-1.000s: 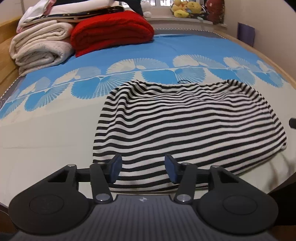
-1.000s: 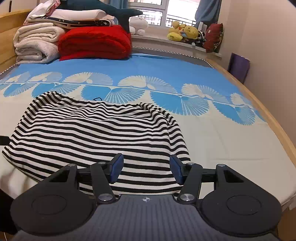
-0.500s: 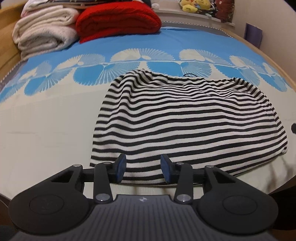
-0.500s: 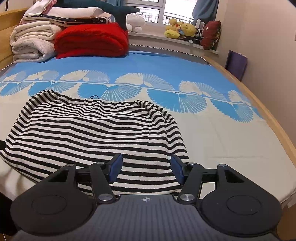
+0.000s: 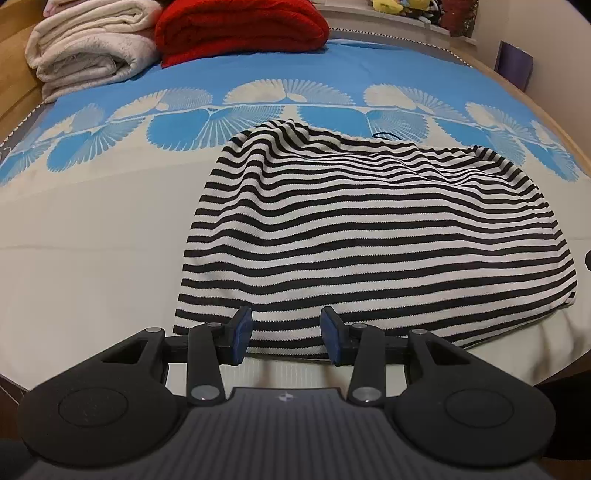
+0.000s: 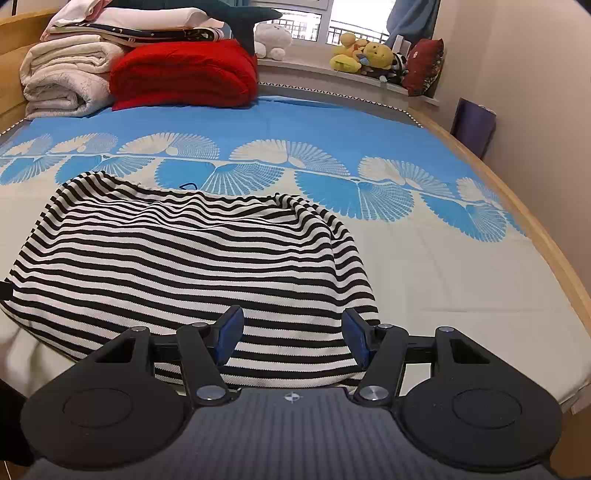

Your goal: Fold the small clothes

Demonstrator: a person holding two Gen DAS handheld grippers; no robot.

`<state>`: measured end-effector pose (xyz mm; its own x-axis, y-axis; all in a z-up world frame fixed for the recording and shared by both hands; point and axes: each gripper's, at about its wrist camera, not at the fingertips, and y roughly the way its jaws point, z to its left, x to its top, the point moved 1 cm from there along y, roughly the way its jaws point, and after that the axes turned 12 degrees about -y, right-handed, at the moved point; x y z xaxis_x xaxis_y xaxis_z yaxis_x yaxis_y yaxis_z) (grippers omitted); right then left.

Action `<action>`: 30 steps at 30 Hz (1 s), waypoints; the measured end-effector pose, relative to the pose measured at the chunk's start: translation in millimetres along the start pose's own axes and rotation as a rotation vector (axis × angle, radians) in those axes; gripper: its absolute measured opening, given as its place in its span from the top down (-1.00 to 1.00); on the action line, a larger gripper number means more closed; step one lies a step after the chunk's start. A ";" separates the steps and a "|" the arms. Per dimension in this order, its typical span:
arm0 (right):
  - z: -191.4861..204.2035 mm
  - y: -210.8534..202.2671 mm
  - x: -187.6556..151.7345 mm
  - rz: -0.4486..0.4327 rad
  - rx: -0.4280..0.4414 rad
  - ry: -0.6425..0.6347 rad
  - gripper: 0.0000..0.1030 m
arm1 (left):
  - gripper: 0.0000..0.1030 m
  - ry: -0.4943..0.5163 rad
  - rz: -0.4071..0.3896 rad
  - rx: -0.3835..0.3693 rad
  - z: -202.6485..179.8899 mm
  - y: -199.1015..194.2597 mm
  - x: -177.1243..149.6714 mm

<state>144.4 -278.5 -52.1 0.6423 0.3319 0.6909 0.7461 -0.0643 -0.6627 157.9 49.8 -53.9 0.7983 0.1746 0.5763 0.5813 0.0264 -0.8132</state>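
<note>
Both open — left gripper (image 5: pixel 286 339), right gripper (image 6: pixel 293 339) — over striped garment (image 5: pixel 369 236).

Bare sheet is left on the bed (image 6: pixel 443 273) right of the striped cloth (image 6: pixel 184 258), out to the wooden rail (image 6: pixel 546 236), and left of it in the left wrist view. The blue band beyond the cloth is unoccupied. The far end is blocked by folded white blankets (image 5: pixel 88 55) and a red blanket (image 5: pixel 240 26), which touch.
</note>
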 end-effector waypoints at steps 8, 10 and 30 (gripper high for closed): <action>0.8 0.5 -0.1 0.003 -0.001 -0.002 -0.18 | 0.12 -0.005 0.018 -0.001 0.9 2.8 -0.6; 0.9 0.6 -0.4 0.003 -0.001 -0.003 -0.18 | 0.12 -0.013 0.024 -0.001 1.2 3.4 -0.7; -21.7 0.1 11.4 -0.056 -0.026 0.024 -0.19 | 0.10 -0.126 0.073 -0.013 19.0 8.6 2.3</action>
<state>155.7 -295.2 -38.0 0.6032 0.3127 0.7337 0.7850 -0.0705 -0.6154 161.8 69.1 -61.1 0.8131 0.2978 0.5002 0.5248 -0.0034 -0.8512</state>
